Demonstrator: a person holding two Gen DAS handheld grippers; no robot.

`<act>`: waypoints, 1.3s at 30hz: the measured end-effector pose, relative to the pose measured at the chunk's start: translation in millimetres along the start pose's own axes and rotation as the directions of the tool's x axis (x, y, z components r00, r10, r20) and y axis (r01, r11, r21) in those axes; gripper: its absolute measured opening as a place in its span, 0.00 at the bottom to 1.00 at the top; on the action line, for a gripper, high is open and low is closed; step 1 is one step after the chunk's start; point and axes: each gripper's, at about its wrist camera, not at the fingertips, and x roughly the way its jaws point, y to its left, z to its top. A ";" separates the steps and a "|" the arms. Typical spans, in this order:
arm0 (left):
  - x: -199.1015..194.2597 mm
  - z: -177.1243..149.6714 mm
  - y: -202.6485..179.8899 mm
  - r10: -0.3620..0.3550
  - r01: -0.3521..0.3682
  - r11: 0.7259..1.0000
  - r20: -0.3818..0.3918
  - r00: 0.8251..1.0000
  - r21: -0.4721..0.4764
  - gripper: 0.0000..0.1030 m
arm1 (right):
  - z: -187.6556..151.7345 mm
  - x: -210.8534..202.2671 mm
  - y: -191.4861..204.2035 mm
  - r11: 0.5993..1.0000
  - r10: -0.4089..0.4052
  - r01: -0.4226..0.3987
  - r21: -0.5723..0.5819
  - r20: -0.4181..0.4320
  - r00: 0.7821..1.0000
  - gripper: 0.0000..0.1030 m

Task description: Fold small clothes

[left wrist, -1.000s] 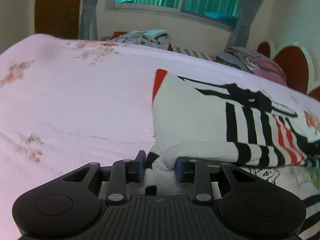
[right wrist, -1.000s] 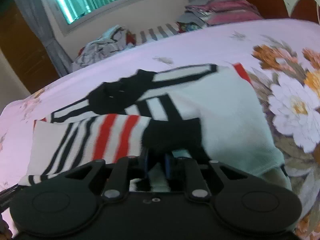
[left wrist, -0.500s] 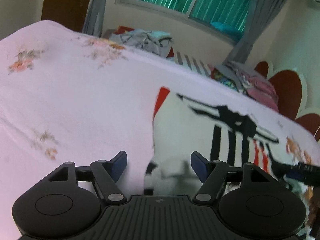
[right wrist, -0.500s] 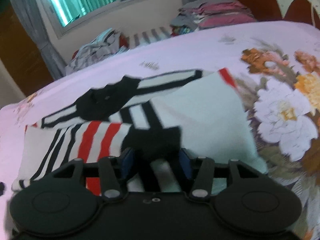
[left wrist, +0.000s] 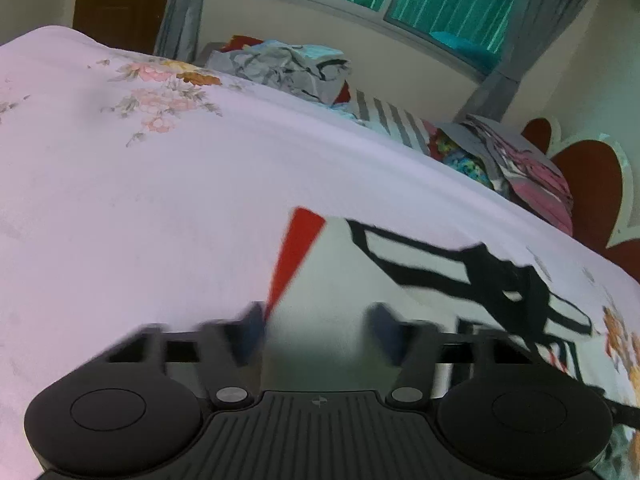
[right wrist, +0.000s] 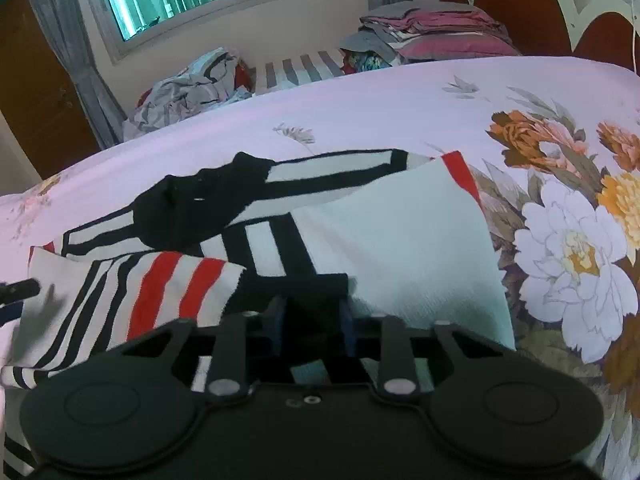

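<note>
With the garment [right wrist: 380,240] part-folded on the bed [right wrist: 360,112], your left gripper [left wrist: 316,332] has just been narrowing, blurred, grip unclear, your right gripper [right wrist: 312,320] pinching its near black hem; folds remain.

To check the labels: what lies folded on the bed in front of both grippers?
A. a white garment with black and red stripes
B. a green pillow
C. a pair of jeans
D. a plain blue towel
A: the white garment with black and red stripes lies on the floral bedsheet.
</note>
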 end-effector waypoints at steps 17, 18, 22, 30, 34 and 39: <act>-33.1 1.0 -2.4 0.038 -0.043 0.998 0.116 0.993 0.044 0.22 | 9.5 -12.2 10.1 0.995 -0.023 0.032 -0.094 0.092 0.996 0.21; -40.0 -1.7 -8.1 0.021 -0.029 0.998 0.116 0.993 0.063 0.22 | 9.3 -13.5 13.1 0.996 -0.003 0.011 -0.092 0.086 0.996 0.21; -56.7 -21.7 -31.6 -0.049 0.044 0.995 0.049 0.998 0.090 0.45 | 4.3 -13.2 32.9 0.992 0.053 -0.046 -0.116 0.057 0.997 0.21; -53.2 -71.3 -53.9 -0.015 0.024 0.986 -0.055 0.998 0.163 0.51 | -15.0 -8.4 49.5 0.981 0.052 -0.053 -0.188 -0.010 0.999 0.33; -54.5 -75.6 -55.2 -0.003 0.012 0.978 -0.045 0.999 0.207 0.51 | -24.5 -5.3 46.9 0.964 -0.021 0.020 -0.266 -0.001 1.000 0.34; -56.8 -74.4 -56.3 0.012 -0.002 0.978 -0.049 0.999 0.207 0.51 | -21.8 -11.7 37.2 0.971 -0.033 0.029 -0.239 -0.013 0.999 0.34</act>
